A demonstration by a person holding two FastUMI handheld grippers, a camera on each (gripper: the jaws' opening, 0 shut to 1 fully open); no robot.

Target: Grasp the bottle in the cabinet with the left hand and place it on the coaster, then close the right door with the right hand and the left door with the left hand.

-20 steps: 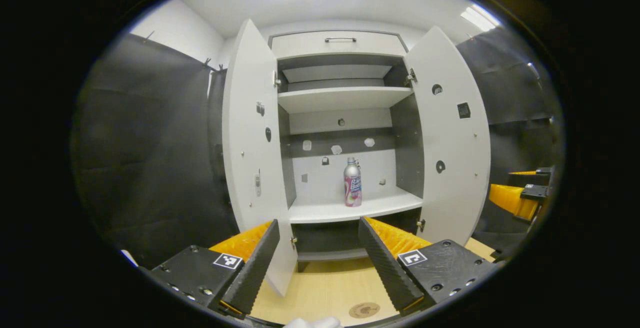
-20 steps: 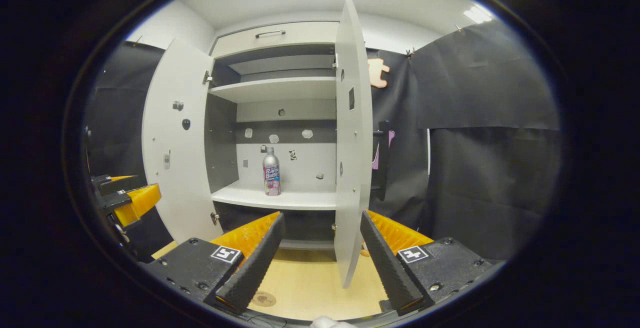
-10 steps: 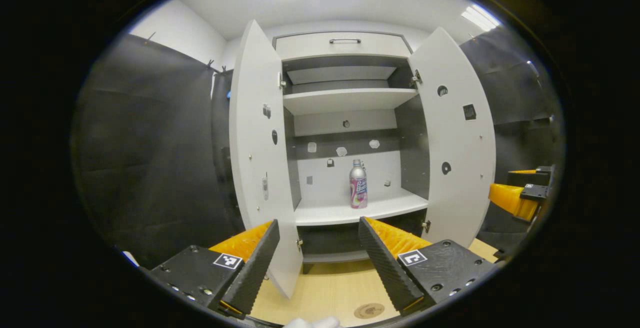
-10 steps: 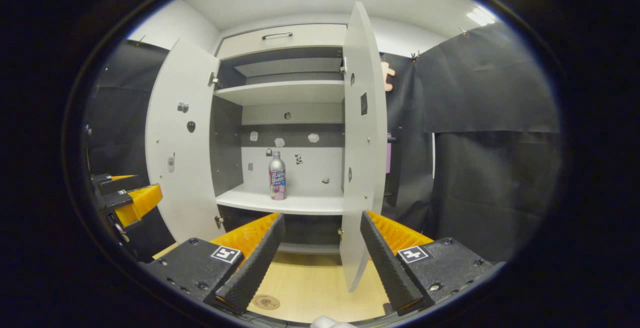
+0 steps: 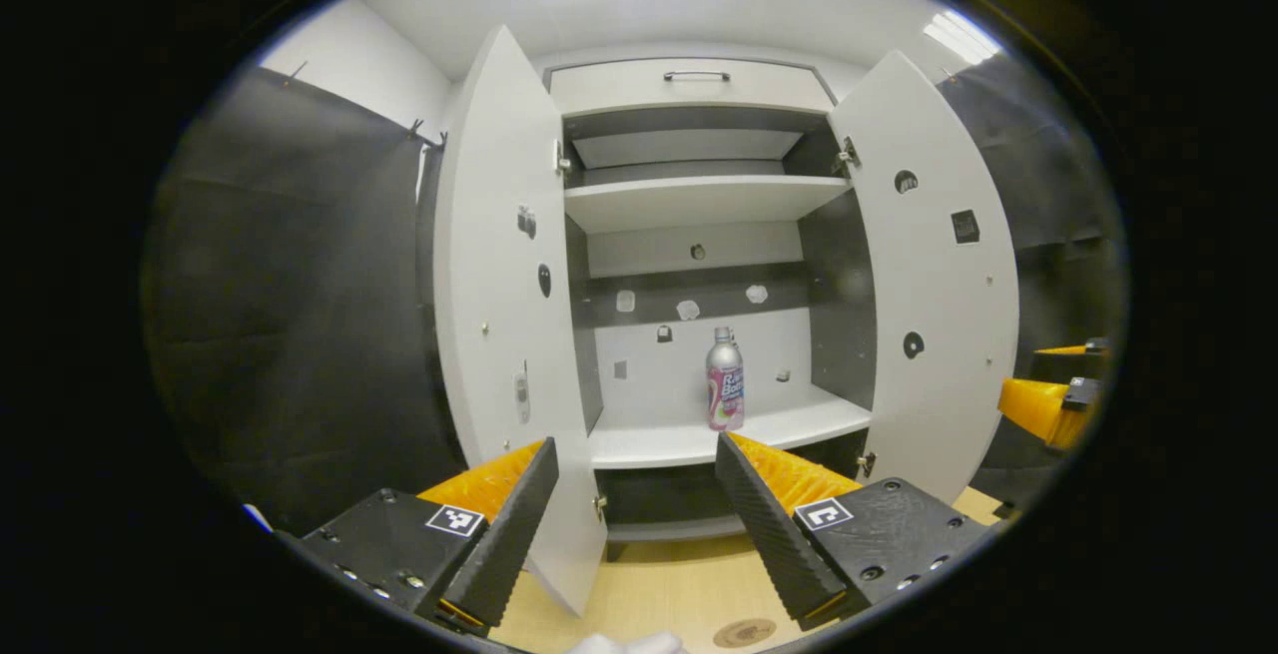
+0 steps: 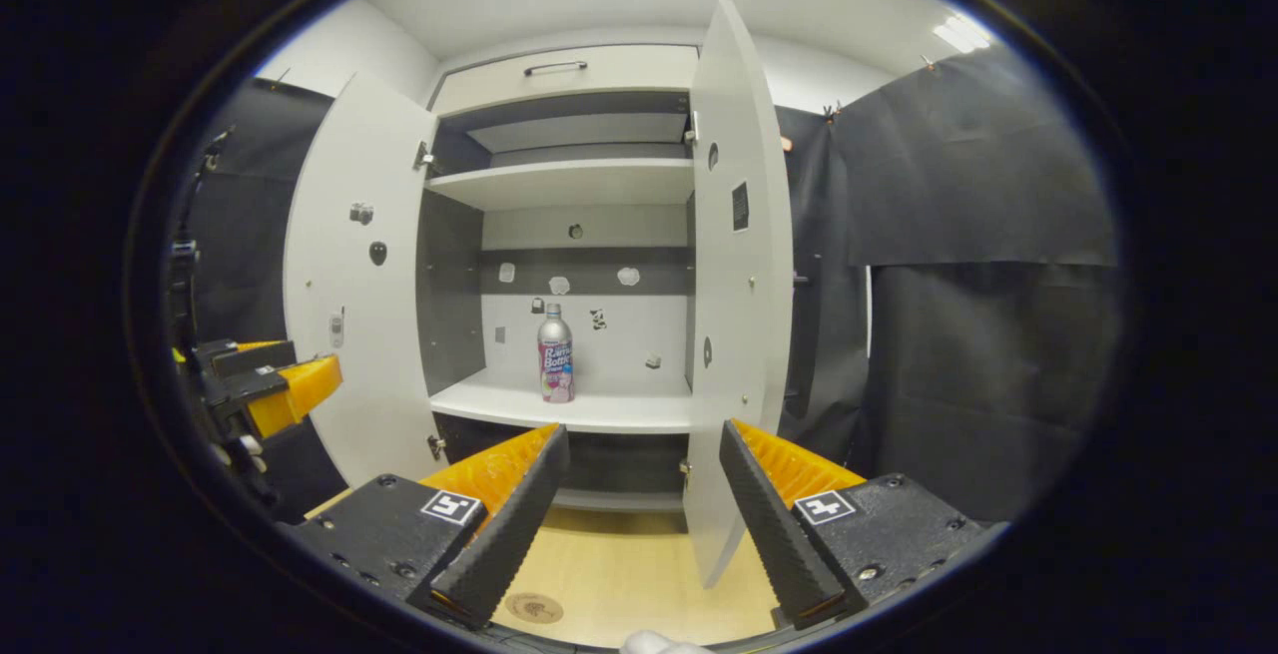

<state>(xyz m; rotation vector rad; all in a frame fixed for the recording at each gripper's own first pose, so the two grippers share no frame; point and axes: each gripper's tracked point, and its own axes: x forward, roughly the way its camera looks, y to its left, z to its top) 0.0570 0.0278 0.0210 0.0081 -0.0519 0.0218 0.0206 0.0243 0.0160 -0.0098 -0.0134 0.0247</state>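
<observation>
Jaws of left gripper (image 5: 631, 514) and right gripper (image 6: 639, 509) are held wide apart, empty, before the open cabinet (image 5: 699, 85), bottle (image 5: 725, 379) stood upright on its shelf (image 5: 699, 439).

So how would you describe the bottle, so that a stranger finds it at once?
Look into the white cabinet with both doors open. On its lower white shelf stands the bottle, upright and alone. It is silver on top with a pink label, the only coloured thing inside.
</observation>
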